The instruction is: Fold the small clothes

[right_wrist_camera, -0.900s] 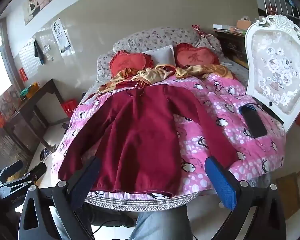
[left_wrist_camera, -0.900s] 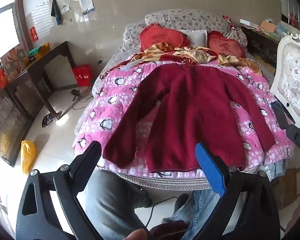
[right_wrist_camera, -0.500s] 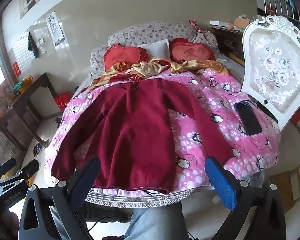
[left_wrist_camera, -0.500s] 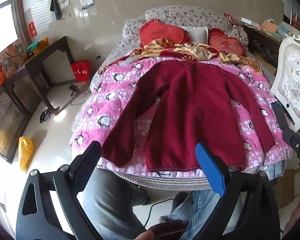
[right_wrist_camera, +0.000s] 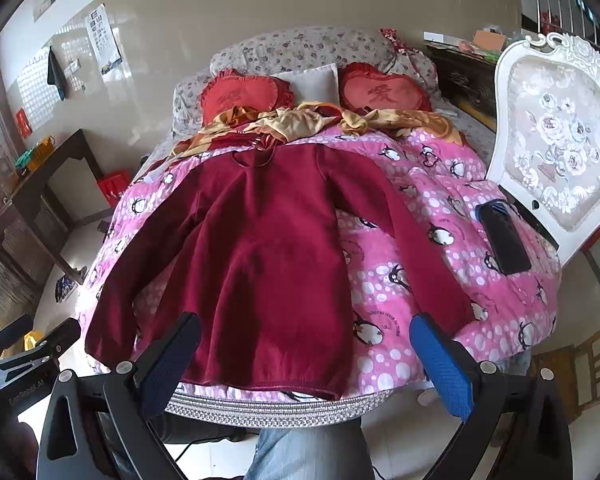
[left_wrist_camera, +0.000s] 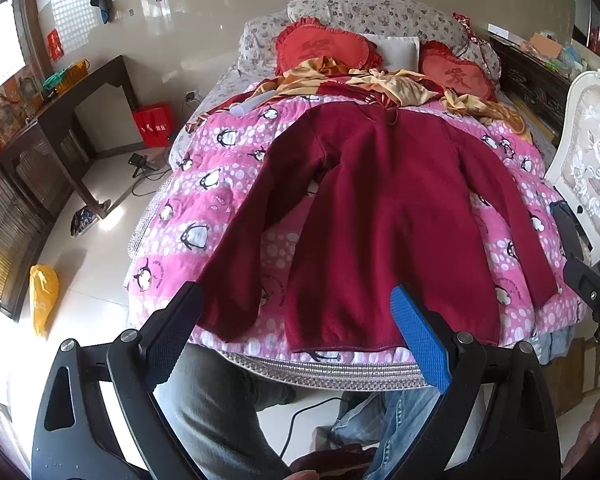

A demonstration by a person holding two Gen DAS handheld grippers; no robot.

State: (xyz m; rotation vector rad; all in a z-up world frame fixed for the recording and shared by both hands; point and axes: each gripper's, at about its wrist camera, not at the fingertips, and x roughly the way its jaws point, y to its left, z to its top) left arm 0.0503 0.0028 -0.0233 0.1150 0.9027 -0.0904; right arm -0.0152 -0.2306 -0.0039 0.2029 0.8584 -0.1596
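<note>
**Both grippers held wide above an unfolded red top on the bed**

Nearest the cameras, the left gripper (left_wrist_camera: pixel 296 322) hung with its 2 fingers spread wide and nothing between them, 1 pad black and 1 blue. The right gripper (right_wrist_camera: pixel 304 350) stood the same way, released and empty, tilted down toward the near edge of the bed. Under both, a person's legs in jeans (right_wrist_camera: pixel 312 456) showed against the pale floor, with a dark cable running across the tiles.

Just past the fingertips lay the dark red top (left_wrist_camera: pixel 384 216), spread flat and face down or up, which I could not tell, on a pink quilt (right_wrist_camera: pixel 428 264) printed with penguins and white dots. Its hem sat close to the quilt's near edge, its neck pointed toward the headboard, and both long sleeves angled outward and down to either side. No part of it was folded over. Neither gripper touched it.

On the quilt's right side, near a white carved chair (right_wrist_camera: pixel 556 148), rested a black phone (right_wrist_camera: pixel 502 240). Farther up, rumpled yellow and red cloth (right_wrist_camera: pixel 300 122) lay across the bed just beyond the top's collar. Behind that, 2 red heart cushions (left_wrist_camera: pixel 456 76) flanked a white pillow against floral bedding. On the left a dark wooden side table (left_wrist_camera: pixel 84 92) stood against the glossy wall.
</note>
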